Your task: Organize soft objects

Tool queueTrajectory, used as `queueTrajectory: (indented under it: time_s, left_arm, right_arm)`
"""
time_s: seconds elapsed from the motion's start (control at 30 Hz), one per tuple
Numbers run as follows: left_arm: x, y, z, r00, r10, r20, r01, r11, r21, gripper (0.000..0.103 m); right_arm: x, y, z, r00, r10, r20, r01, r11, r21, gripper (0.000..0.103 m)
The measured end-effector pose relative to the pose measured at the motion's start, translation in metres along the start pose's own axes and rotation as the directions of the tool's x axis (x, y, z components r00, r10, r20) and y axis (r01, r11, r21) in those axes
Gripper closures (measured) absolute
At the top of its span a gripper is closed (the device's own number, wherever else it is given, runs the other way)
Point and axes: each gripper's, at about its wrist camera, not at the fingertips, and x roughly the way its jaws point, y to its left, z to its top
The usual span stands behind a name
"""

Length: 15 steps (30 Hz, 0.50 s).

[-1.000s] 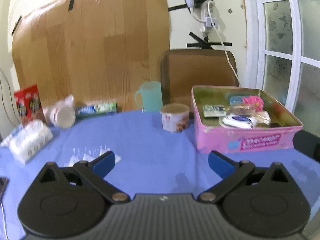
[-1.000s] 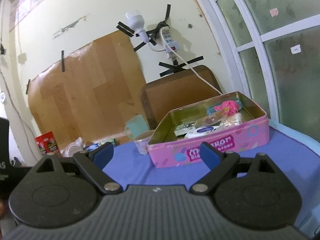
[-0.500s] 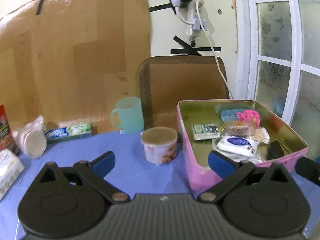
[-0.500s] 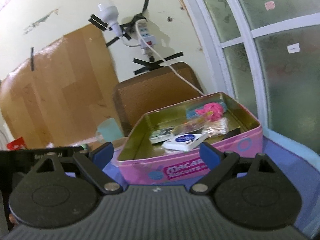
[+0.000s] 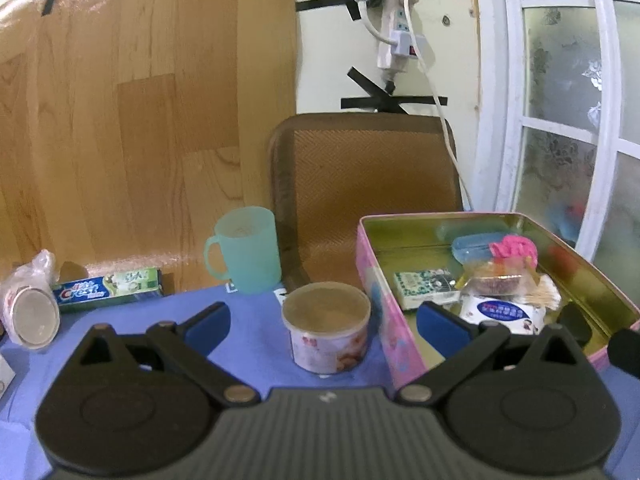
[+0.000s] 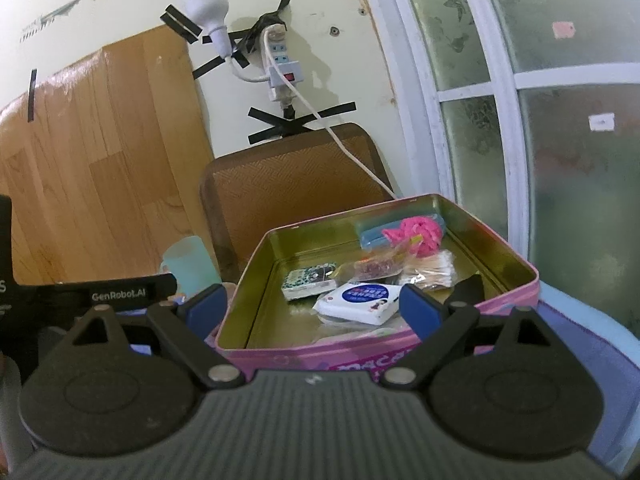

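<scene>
A pink tin [image 5: 382, 320] [image 6: 516, 312] stands open on the blue cloth. It holds a white tissue pack [image 5: 502, 312] [image 6: 356, 298], a green tissue pack [image 5: 424, 284] [image 6: 310, 280], a pink scrunchie [image 5: 514, 248] [image 6: 416, 234], a blue case [image 5: 476, 246] and a cotton swab bag [image 6: 430, 270]. My left gripper [image 5: 322, 320] is open and empty, in front of a small round tub [image 5: 326, 330]. My right gripper [image 6: 312, 306] is open and empty at the tin's near wall.
A teal mug [image 5: 246, 250], a toothpaste box [image 5: 108, 290] and bagged paper cups [image 5: 28, 308] stand at the back left. A brown tray [image 5: 360, 176] leans on the wall behind the tin. The left gripper's body [image 6: 80, 300] shows left in the right wrist view.
Both grippers have moved forward toward the tin, which now looks larger and nearer. The left view has swung right, away from the items at the left. Both jaws stay open.
</scene>
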Motion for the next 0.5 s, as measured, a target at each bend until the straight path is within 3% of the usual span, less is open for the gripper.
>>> queueTrajectory:
  time_s: [0.13, 0.5]
  left_arm:
    - [-0.006, 0.010, 0.004, 1.000, 0.009, 0.023, -0.008, 0.999, -0.032, 0.000]
    - [-0.011, 0.002, 0.001, 1.000, -0.005, 0.029, 0.005, 1.000, 0.001, 0.000]
  right_arm:
    - [0.003, 0.004, 0.001, 1.000, -0.003, 0.002, 0.003, 1.000, 0.014, 0.008]
    - [-0.001, 0.010, 0.006, 1.000, -0.004, 0.014, 0.005, 1.000, -0.010, 0.008]
